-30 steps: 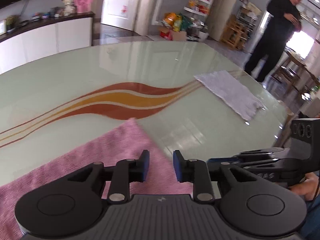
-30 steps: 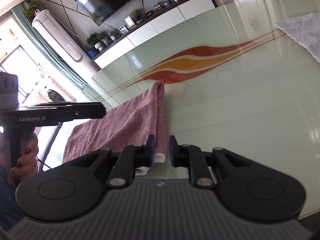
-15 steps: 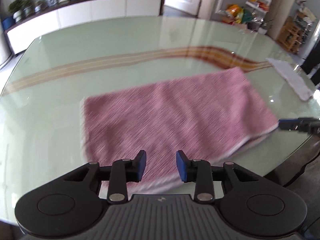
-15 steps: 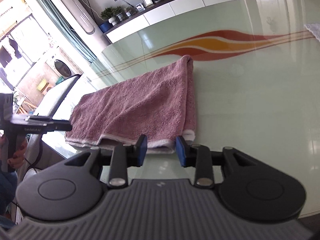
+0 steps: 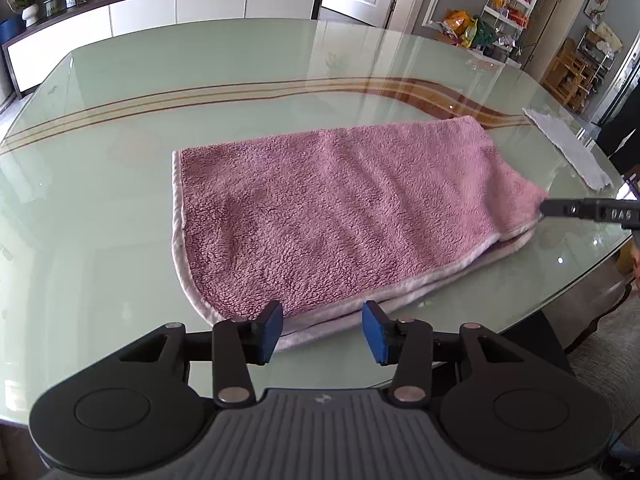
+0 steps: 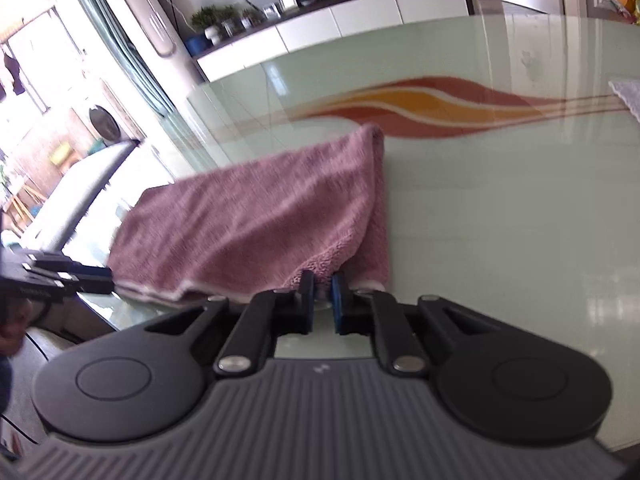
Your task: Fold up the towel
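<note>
A pink towel [image 5: 340, 216], folded in two with a pale hem, lies on the glass table [image 5: 240, 60]. My left gripper [image 5: 322, 330] hovers at the towel's near left corner; its jaws are opening, and the hem lies just beyond them with no pad pressing on it. In the right wrist view my right gripper [image 6: 321, 300] is shut on the near right corner of the towel [image 6: 260, 216], whose top layer rises off the table there. The right gripper [image 5: 545, 210] also shows at the towel's right end, and the left gripper [image 6: 108, 280] at the far left.
A white cloth [image 5: 568, 148] lies on the table's right side, near its rim. The table's near edge [image 5: 580, 284] runs close under the towel. A white sideboard [image 5: 180, 4] stands beyond the table. An orange and red wave pattern [image 6: 420, 108] crosses the glass.
My left gripper swung from the towel's right part to its left end and its jaws widened. My right gripper closed on the towel's corner, and the top layer lifted there.
</note>
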`<state>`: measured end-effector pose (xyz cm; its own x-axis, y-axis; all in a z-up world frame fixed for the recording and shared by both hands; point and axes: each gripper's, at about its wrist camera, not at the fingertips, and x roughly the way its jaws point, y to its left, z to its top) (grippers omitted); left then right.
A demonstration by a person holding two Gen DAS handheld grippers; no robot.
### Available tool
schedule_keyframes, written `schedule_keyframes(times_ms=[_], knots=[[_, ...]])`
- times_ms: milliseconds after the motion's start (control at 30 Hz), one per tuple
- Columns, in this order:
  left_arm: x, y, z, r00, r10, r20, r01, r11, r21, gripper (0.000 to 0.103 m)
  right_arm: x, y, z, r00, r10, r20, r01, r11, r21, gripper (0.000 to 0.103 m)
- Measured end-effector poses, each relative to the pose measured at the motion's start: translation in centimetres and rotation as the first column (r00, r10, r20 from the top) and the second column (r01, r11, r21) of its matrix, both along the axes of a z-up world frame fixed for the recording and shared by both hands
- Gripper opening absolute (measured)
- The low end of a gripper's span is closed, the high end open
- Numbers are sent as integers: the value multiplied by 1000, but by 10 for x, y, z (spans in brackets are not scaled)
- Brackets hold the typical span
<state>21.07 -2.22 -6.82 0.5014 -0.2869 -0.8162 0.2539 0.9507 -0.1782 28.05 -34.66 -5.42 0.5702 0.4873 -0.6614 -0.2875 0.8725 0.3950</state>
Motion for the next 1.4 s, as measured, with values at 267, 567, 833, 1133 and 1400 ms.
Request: schedule_keyframes(times_ms=[267, 567, 833, 1133, 1400], knots=[[-10, 2, 6, 999, -32, 11, 32, 998, -46, 57, 16, -6, 24, 1000, -3, 8, 2, 992, 125, 9], [-14, -30, -1, 992, -120, 40, 122, 992, -38, 58, 40, 30, 28, 996, 72, 47, -74, 997, 28, 9], [0, -53, -10, 985, -167, 43, 169, 984, -53, 58, 62, 38, 3, 997, 74, -22, -73, 997, 32, 9], [16, -72, -16, 984, -176, 39, 178, 982, -55, 67, 81, 38, -16, 991, 120, -51, -120, 993, 3, 46], [9, -56, -11, 987, -160, 24, 160, 987, -12, 67, 66, 10, 17, 981, 171, 94, -159, 979, -125, 92]])
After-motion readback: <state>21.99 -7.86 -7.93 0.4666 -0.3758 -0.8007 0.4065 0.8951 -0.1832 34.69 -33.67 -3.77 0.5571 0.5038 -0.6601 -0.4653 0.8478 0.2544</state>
